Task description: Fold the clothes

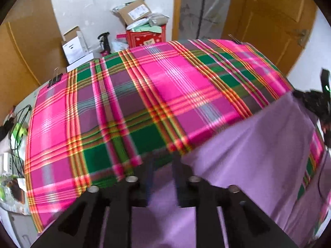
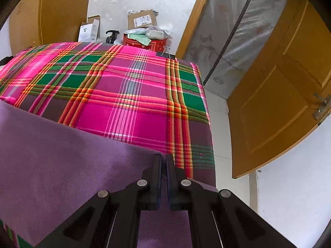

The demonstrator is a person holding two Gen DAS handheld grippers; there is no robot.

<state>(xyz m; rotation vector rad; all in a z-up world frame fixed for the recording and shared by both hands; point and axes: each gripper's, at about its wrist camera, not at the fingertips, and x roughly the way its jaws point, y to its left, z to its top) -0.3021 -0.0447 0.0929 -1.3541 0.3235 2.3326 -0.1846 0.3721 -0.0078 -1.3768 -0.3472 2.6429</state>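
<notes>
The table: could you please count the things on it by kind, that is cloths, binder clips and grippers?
Cloths: 2, the plaid tablecloth and the purple garment
Binder clips: 2, one at the far left corner, one at the far right corner
Grippers: 2, the left gripper and the right gripper
Total: 6

Nothing I can actually read from here

There's a shipping label on the cardboard box [image 2: 142,19] and some print on the white box [image 1: 72,48] at the back, but from my feed both are way too small and blurry to make out.
</notes>
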